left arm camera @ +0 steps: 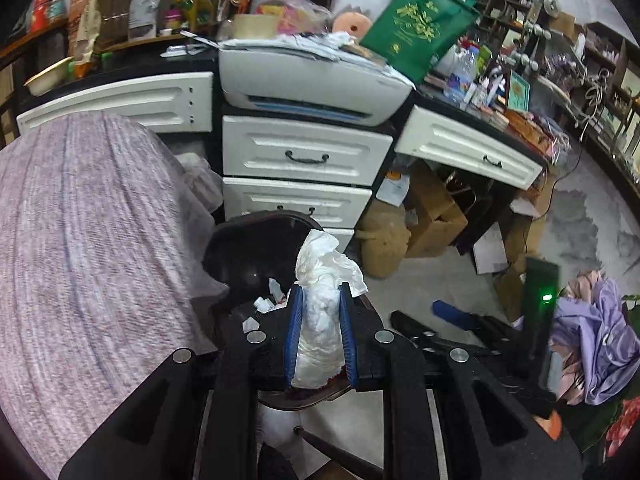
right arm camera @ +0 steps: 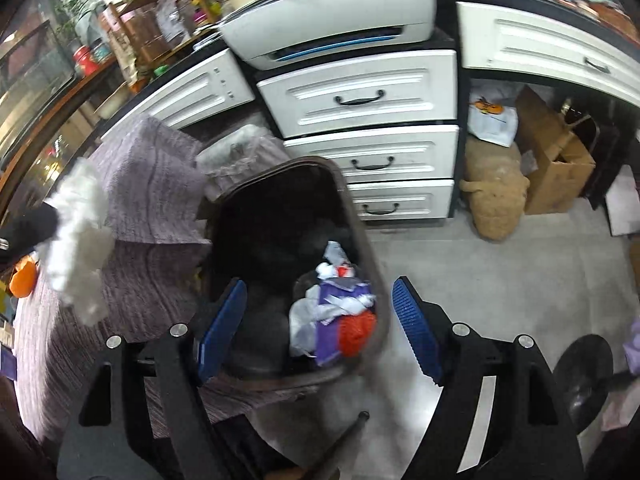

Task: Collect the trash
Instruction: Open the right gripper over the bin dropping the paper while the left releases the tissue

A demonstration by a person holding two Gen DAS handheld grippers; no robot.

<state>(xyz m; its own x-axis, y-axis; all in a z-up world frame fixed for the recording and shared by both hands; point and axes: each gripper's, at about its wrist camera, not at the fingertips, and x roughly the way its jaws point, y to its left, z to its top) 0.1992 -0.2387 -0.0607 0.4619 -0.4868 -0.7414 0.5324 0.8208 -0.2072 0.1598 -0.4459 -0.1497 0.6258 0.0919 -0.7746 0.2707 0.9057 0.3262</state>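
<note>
Cluttered room, white drawers (left arm camera: 307,156) far. Left gripper (left arm camera: 320,332) clenched on crumpled tissue (left arm camera: 320,320), directly above bin (right arm camera: 360,248). Right gripper (right arm camera: 320,328) spread, empty, over bin too.

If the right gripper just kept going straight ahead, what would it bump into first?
Probably the trash bin. The right gripper has its jaws open and points into the bin's dark mouth, so it would likely meet the crumpled trash inside first, though depth is hard to judge.

Both wrist views look down, close, sharing the bin (left arm camera: 248,248).
</note>
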